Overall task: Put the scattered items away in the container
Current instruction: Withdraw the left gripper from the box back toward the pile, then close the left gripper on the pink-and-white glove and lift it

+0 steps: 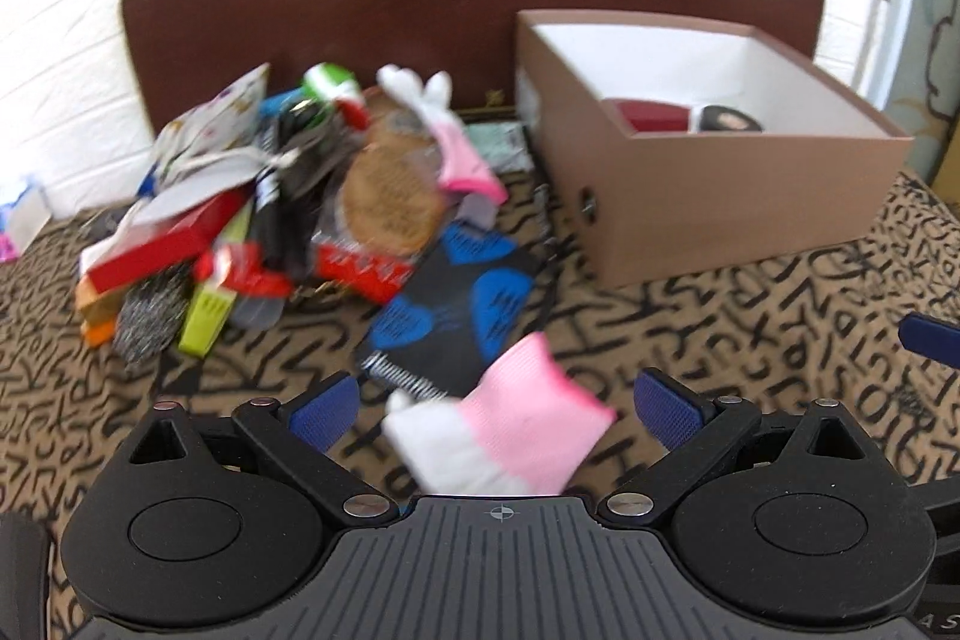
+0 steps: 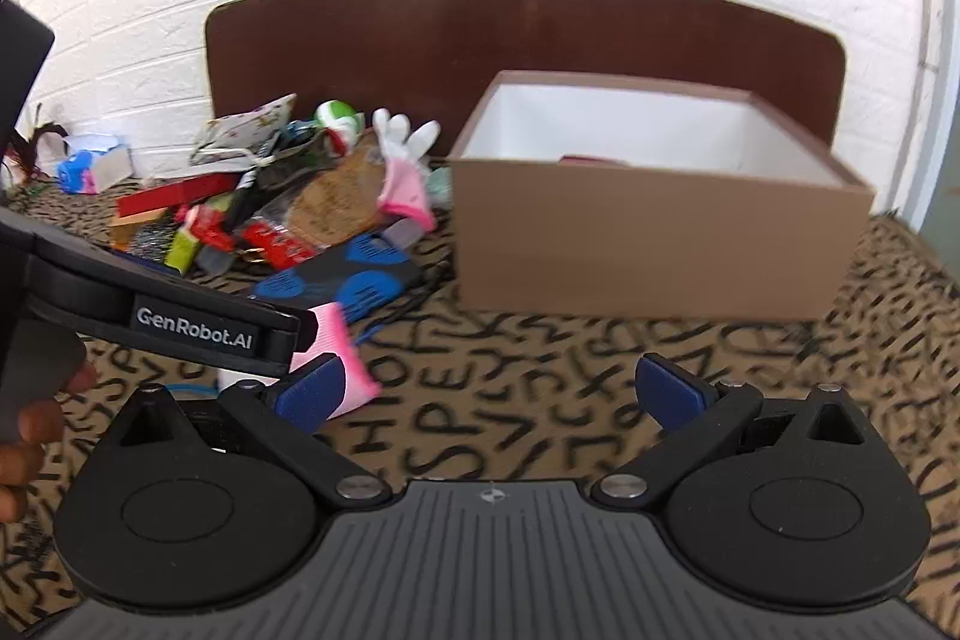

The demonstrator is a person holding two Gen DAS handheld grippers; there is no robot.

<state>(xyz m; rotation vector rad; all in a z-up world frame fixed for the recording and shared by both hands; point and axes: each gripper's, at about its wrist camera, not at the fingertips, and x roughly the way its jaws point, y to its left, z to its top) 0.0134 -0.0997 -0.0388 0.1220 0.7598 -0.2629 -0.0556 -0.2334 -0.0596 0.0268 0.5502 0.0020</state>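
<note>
A brown cardboard box [image 1: 720,220] with a white inside stands on the patterned cloth at the right; it also shows in the right wrist view [image 2: 654,244]. A red item [image 1: 654,115] and a dark item lie in it. A pile of scattered items [image 1: 288,214] lies left of the box, also seen in the right wrist view [image 2: 288,208]. A pink and white glove [image 1: 510,436] lies on the cloth between the spread fingers of my open left gripper [image 1: 498,400], not pinched. In the right wrist view the glove [image 2: 336,358] sits beside the left gripper. My right gripper [image 2: 498,394] is open and empty.
A second pink and white glove [image 1: 444,136] lies on the pile. A black card with blue picks [image 1: 456,304] lies in front of the pile. A dark brown headboard [image 1: 450,4] and a white brick wall stand behind. A person's fingers [image 2: 30,436] show at the left edge.
</note>
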